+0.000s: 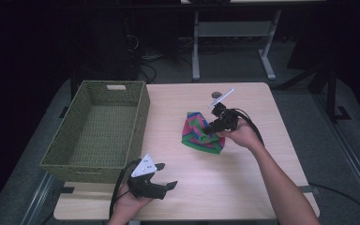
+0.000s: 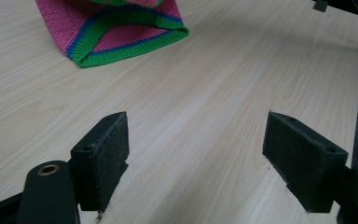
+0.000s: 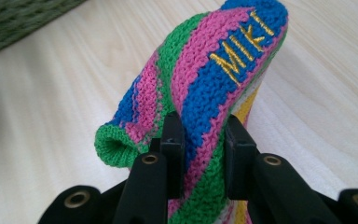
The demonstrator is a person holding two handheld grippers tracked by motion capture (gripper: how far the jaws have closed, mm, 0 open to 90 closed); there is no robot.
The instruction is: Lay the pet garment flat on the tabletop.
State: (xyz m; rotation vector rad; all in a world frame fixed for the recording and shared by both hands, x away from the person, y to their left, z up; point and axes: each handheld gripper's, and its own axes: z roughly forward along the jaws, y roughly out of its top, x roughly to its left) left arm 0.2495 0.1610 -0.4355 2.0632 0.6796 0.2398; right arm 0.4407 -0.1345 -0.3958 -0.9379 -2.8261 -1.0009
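A knitted striped cloth [image 1: 200,132] in pink, green and blue lies bunched at the middle of the wooden table [image 1: 243,187]. My right gripper [image 1: 212,127] is shut on a raised fold of the striped cloth [image 3: 214,88], which bears yellow stitched letters. My left gripper [image 1: 165,176] hovers near the table's front edge, open, with nothing between its pads [image 2: 105,154]. In the left gripper view the striped cloth [image 2: 116,32] lies ahead on the table, well beyond the jaws.
A green woven basket [image 1: 98,129] stands on the table's left side, with nothing seen inside it. Its corner [image 3: 23,18] shows in the right gripper view. Table legs and cables stand on the floor behind.
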